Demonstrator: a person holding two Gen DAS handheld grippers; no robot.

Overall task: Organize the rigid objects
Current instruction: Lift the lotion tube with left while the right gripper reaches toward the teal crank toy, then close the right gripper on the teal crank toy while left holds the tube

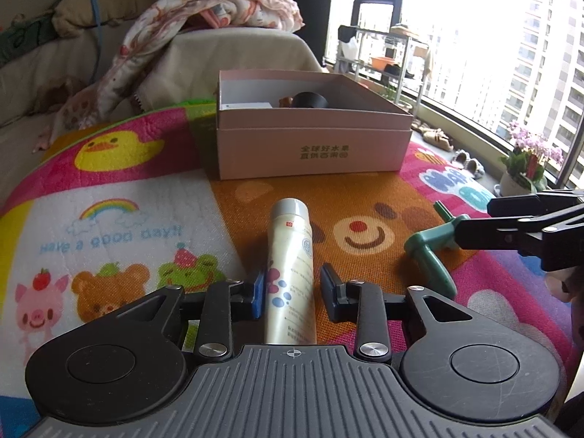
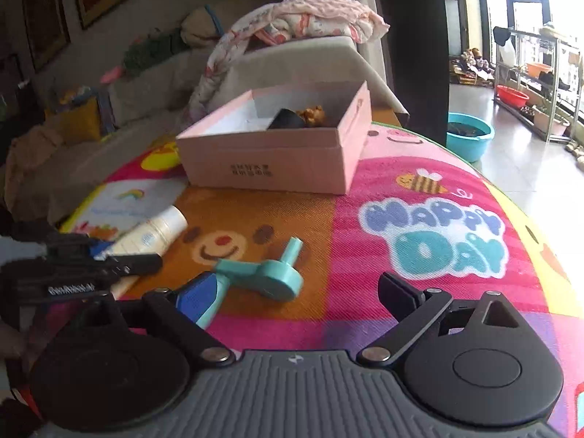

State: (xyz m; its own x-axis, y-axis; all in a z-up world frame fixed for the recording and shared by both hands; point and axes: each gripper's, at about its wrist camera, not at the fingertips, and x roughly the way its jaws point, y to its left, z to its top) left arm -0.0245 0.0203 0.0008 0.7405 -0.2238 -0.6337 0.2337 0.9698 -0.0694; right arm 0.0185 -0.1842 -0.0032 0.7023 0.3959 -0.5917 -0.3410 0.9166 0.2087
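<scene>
A cream bottle [image 1: 290,266] with a grey cap lies on the play mat, pointing toward a pink open box [image 1: 310,146]. My left gripper [image 1: 292,292] is open with its fingers on either side of the bottle's lower body, not squeezing it. A teal plastic crank-shaped piece [image 2: 262,272] lies on the mat; it also shows in the left wrist view [image 1: 430,252]. My right gripper [image 2: 299,297] is open wide just behind the teal piece. The bottle [image 2: 153,235] and box [image 2: 277,146] show in the right wrist view too.
The box holds a black round object [image 1: 309,100], a brown toy [image 2: 310,115] and a white item [image 1: 244,106]. A sofa with a blanket [image 1: 204,11] stands behind. A blue basin [image 2: 469,135] sits on the floor at right. A flower pot [image 1: 529,168] stands by the window.
</scene>
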